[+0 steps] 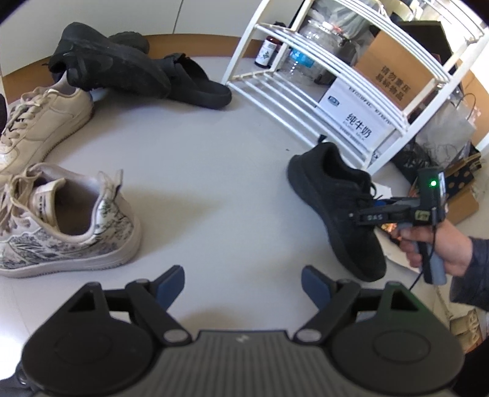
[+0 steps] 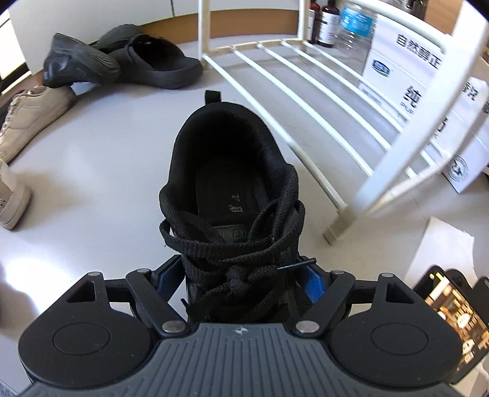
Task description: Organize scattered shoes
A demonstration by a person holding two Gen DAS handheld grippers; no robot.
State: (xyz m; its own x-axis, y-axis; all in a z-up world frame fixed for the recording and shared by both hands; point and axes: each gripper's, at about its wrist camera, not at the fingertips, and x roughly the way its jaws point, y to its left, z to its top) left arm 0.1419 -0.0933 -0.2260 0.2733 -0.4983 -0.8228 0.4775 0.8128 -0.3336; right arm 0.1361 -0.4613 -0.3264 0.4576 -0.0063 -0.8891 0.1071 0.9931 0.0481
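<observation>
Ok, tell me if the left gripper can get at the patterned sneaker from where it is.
Probably yes. The left gripper is open and holds nothing, and bare floor lies between it and the patterned sneaker. The heel faces it, with nothing in the way.

Pale grey floor [image 1: 214,171] – wood-toned skirting [image 2: 253,21] under white wall [image 1: 122,12]; daylit.

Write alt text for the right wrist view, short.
The right tool is shut on the laced midfoot of a black sneaker, its heel pointing away toward a white slatted shoe rack on a pale floor. Further left lie a black slide sandal and a cream sneaker.
</observation>
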